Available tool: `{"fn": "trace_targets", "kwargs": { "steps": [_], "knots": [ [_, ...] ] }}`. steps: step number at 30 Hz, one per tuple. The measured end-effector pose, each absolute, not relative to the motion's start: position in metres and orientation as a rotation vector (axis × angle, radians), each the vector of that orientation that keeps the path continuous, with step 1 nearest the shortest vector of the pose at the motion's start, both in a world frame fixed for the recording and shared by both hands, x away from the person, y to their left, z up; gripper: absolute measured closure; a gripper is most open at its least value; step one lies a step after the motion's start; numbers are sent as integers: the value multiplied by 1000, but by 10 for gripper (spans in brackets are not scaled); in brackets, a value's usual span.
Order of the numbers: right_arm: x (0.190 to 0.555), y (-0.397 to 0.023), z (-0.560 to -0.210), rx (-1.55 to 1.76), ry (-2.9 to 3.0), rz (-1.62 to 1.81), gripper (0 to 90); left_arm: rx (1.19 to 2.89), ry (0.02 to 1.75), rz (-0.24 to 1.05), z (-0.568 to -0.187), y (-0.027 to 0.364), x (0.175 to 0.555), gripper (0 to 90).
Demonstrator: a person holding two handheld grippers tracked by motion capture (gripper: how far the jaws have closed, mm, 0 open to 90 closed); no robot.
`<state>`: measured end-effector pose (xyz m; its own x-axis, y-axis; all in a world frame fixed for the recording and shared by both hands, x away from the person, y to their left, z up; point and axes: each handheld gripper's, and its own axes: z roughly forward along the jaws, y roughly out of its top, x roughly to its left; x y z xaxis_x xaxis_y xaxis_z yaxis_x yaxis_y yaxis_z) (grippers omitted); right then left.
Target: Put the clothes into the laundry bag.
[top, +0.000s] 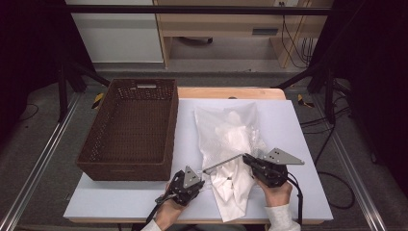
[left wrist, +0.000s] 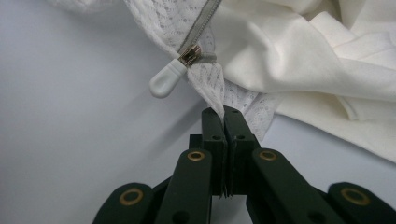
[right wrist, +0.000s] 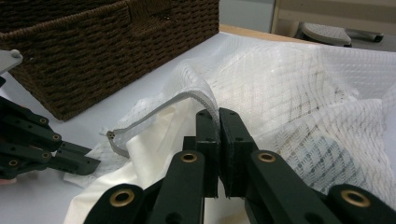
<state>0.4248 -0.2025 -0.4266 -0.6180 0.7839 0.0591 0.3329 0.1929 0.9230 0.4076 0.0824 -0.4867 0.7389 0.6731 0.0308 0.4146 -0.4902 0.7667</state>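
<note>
Jaws of the left gripper [left wrist: 223, 112] pinch the white mesh laundry bag [top: 226, 132] on the pale table [top: 293, 134] beside its grey zipper [left wrist: 201, 29], while the right gripper [right wrist: 218, 114] clamps the opening's edge, holding it taut so the cream garment [left wrist: 317, 60] slides free.

My left gripper [left wrist: 223, 112] is matt black plastic with brass-looking rivets, and pinches fine white lace mesh, the bag [left wrist: 205, 74]. Just beyond its tips, the zip [left wrist: 201, 29] is grey woven tape with a shiny metal slider and a smooth, pale plastic pull [left wrist: 164, 82]. Past that lies soft, matt cream cloth [left wrist: 299, 51]. My right gripper [right wrist: 218, 119], the same matt black, nips the bag's sheer netting at its grey edge. Off to its left stands a rough brown wicker basket [right wrist: 102, 51]. The table [left wrist: 70, 116] under both is smooth and matt white.
</note>
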Motion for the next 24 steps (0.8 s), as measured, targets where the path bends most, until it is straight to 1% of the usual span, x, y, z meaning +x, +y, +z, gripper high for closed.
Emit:
{"fn": "trace_targets", "kwargs": {
  "steps": [10, 12, 13, 14, 16, 20, 22, 24],
  "knots": [
    [418, -208, -420, 1034, 2001, 1407, 885, 2152, 809, 427, -487, 82, 407, 870],
    [417, -207, -417, 1024, 1993, 1405, 885, 2152, 811, 429, -487, 82, 407, 857],
    [417, -207, -416, 1021, 1992, 1407, 885, 2152, 813, 431, -486, 82, 408, 818],
    [417, -207, -415, 1021, 1989, 1412, 885, 2153, 819, 420, -485, 81, 409, 732],
    [418, -208, -413, 1026, 1991, 1416, 885, 2142, 814, 456, -478, 78, 410, 655],
    [420, -208, -412, 1024, 1995, 1417, 885, 2060, 780, 499, -449, 69, 415, 562],
    [420, -208, -411, 1024, 1995, 1416, 884, 2020, 765, 507, -435, 59, 421, 507],
    [421, -208, -411, 1022, 1999, 1418, 884, 2015, 742, 508, -425, 44, 428, 468]
  ]
}}
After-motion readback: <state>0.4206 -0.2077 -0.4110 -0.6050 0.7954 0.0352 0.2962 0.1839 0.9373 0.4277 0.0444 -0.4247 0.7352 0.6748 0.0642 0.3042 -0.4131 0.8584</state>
